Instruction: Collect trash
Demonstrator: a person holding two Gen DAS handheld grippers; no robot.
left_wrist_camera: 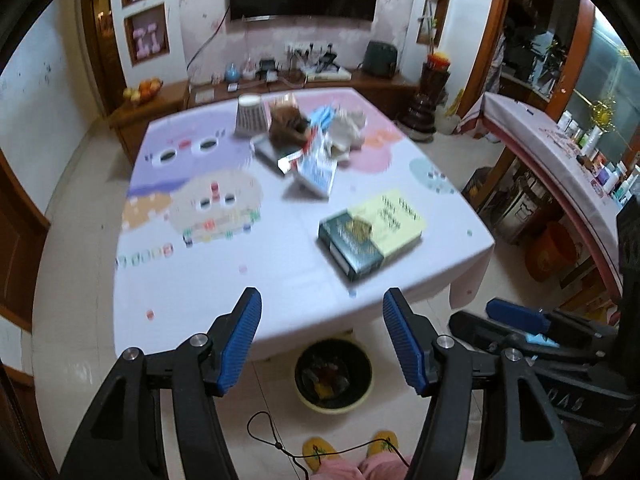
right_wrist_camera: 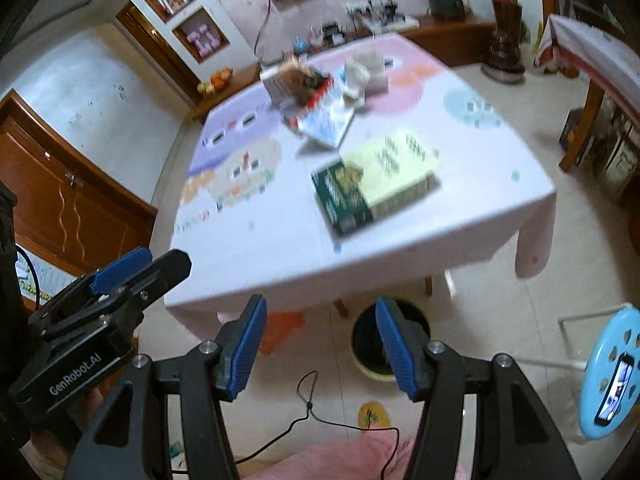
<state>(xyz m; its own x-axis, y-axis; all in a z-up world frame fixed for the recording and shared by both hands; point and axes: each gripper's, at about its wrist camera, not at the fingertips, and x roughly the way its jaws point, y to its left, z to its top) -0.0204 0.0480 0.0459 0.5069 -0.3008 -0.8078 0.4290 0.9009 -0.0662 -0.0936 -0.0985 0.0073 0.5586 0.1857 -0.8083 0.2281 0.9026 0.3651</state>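
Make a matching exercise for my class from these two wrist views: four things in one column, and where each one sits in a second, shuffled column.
Things:
1. thick book
2. trash bin
3. fruit bowl
4. blue stool

Places:
A. on the floor under the table's near edge
B. on the wooden sideboard by the wall
C. on the tablecloth, near side of the table
D. on the floor at the right, a phone lying on its seat

Pairs: 1-C, 2-A, 3-B, 4-D

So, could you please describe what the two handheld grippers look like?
Both the left gripper and right gripper have black angular frames with silver pivot bolts and ribbed blue finger pads. The left gripper's body carries white "GenRobot.AI" lettering. A thin black cord dangles below.
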